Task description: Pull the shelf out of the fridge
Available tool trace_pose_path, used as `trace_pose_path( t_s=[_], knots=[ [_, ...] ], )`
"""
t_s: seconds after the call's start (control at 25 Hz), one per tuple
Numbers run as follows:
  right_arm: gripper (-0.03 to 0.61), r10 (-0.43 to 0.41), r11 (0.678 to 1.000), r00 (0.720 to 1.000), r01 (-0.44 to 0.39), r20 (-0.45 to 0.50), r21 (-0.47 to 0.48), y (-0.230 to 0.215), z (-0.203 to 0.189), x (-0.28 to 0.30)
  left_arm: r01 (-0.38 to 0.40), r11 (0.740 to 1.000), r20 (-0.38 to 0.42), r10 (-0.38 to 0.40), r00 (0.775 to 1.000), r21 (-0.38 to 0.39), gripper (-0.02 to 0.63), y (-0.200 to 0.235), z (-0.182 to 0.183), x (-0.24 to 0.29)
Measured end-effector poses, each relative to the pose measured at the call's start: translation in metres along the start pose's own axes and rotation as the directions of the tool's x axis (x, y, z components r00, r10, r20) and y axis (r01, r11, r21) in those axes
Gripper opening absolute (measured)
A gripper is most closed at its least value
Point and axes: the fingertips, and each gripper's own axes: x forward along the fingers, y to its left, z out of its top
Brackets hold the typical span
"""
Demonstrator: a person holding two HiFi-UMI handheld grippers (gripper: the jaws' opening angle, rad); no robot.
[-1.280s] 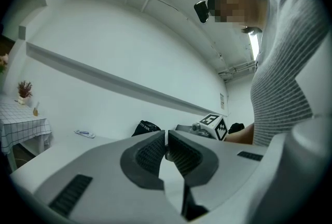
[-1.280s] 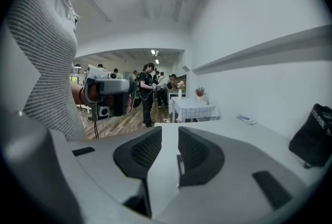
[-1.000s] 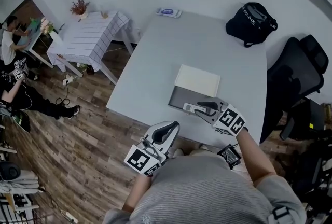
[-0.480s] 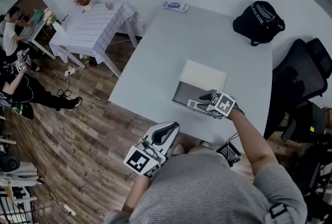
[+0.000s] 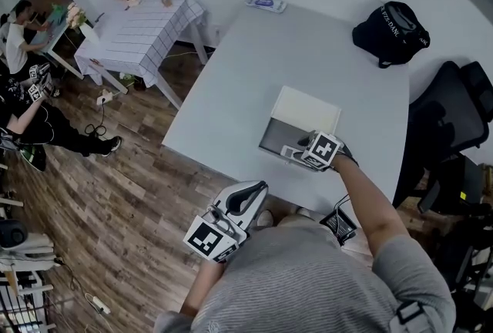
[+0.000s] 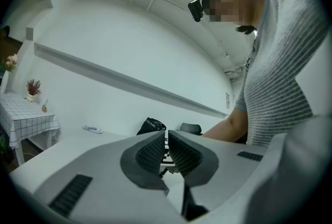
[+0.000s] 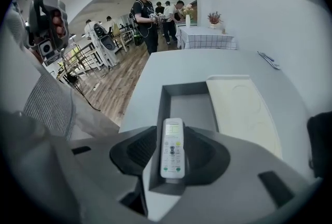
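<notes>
Right tongs (image 7: 172, 135) just opening, remote (image 7: 172, 158) loose between, at near edge of tray (image 7: 160, 114), left tongs (image 6: 166, 148) closed

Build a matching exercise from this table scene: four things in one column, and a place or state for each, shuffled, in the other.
1 remote control
2 black bag
3 cream board
4 left gripper

A far corner of the table
B flat beside the grey box
C between the right gripper pads
D jaws nearly together, nothing between

Pairs: 1-C, 2-A, 3-B, 4-D.
The right gripper's jaws have just been opening, with the remote control between them.
</notes>
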Motion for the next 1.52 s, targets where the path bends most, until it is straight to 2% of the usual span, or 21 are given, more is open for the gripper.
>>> trace_pose_path(
  t_s=[0.32, 0.44, 0.56, 0.72, 0.92, 1.24, 1.52],
  knots=[
    [0.152, 0.011, 0.999, 0.995, -0.007, -0.094, 0.046, -0.013, -0.019, 0.021, 0.013, 1.0, 0.0, -0.013, 1.0, -0.001, 0.014, 0.004, -0.001, 0.009],
    [0.152, 0.022, 1.0, 0.987, -0.02, -0.157, 0.016, -0.012, -0.029, 0.029, 0.032, 0.998, 0.013, -0.033, 0.999, 0.045, 0.012, 0.007, 0.007, 0.023],
    [0.152, 0.022, 1.0, 0.979, -0.024, -0.203, -0.01, -0.014, -0.036, 0.035, 0.013, 0.995, 0.026, -0.015, 1.0, 0.099, 0.012, 0.02, 0.015, 0.04],
    [0.152, 0.019, 0.999, 0.971, -0.025, -0.238, -0.022, -0.015, -0.04, 0.041, -0.014, 0.994, 0.058, 0.008, 0.998, 0.108, 0.012, 0.04, 0.025, 0.056],
    [0.157, 0.041, 0.999, 0.968, -0.046, -0.249, -0.012, -0.012, -0.043, 0.047, -0.033, 0.995, 0.078, 0.026, 0.997, 0.097, 0.012, 0.049, 0.031, 0.06],
    [0.179, 0.063, 0.997, 0.952, -0.073, -0.298, -0.02, -0.01, -0.049, 0.055, -0.032, 0.996, 0.05, 0.028, 0.998, 0.084, 0.012, 0.047, 0.02, 0.058],
    [0.181, 0.094, 0.995, 0.951, -0.102, -0.294, -0.012, -0.007, -0.046, 0.056, -0.046, 0.996, 0.046, 0.042, 0.998, 0.077, 0.012, 0.05, 0.018, 0.054]
  ],
)
